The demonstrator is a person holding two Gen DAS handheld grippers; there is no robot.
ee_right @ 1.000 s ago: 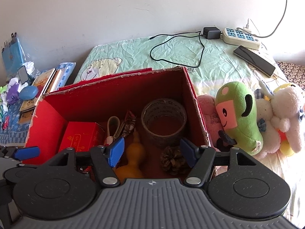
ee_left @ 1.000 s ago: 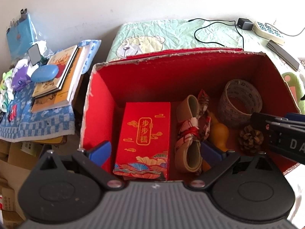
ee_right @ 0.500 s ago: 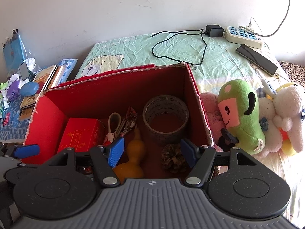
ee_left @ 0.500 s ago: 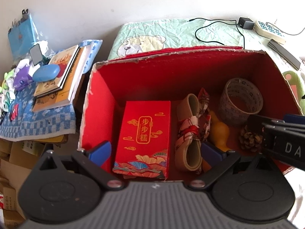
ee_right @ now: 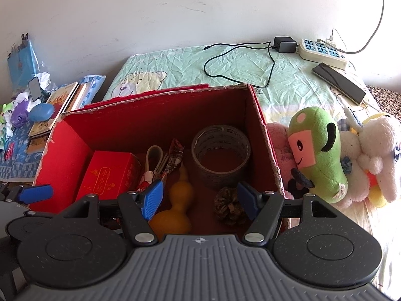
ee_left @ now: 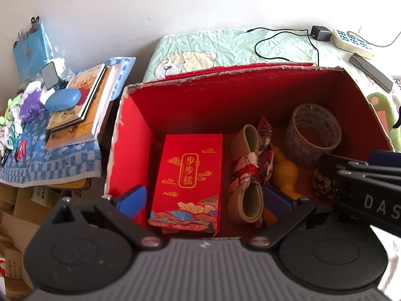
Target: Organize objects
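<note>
A red cardboard box (ee_left: pixel 132 135) (ee_right: pixel 62 155) stands open on the bed. In it lie a red gift box (ee_left: pixel 190 175) (ee_right: pixel 107 175), a strap bundle with patterned cloth (ee_left: pixel 246 175) (ee_right: pixel 160 158), a yellow gourd (ee_left: pixel 284 173) (ee_right: pixel 178 205), a tape roll (ee_left: pixel 313 135) (ee_right: pixel 220 155) and a pine cone (ee_left: pixel 323 184) (ee_right: pixel 229 208). My left gripper (ee_left: pixel 204 199) is open and empty over the gift box. My right gripper (ee_right: pixel 200 199) is open and empty above the gourd and pine cone.
Plush toys, green (ee_right: pixel 318 153) and white (ee_right: pixel 371 160), lie right of the box. A power strip (ee_right: pixel 323 52), charger cable (ee_right: pixel 240 60) and phone (ee_right: pixel 338 82) lie on the bed behind. Books (ee_left: pixel 82 105) and clutter sit on a blue cloth at the left.
Both grippers have drawn back and up a little from the box; the jaws stay open and the objects inside have not moved.
</note>
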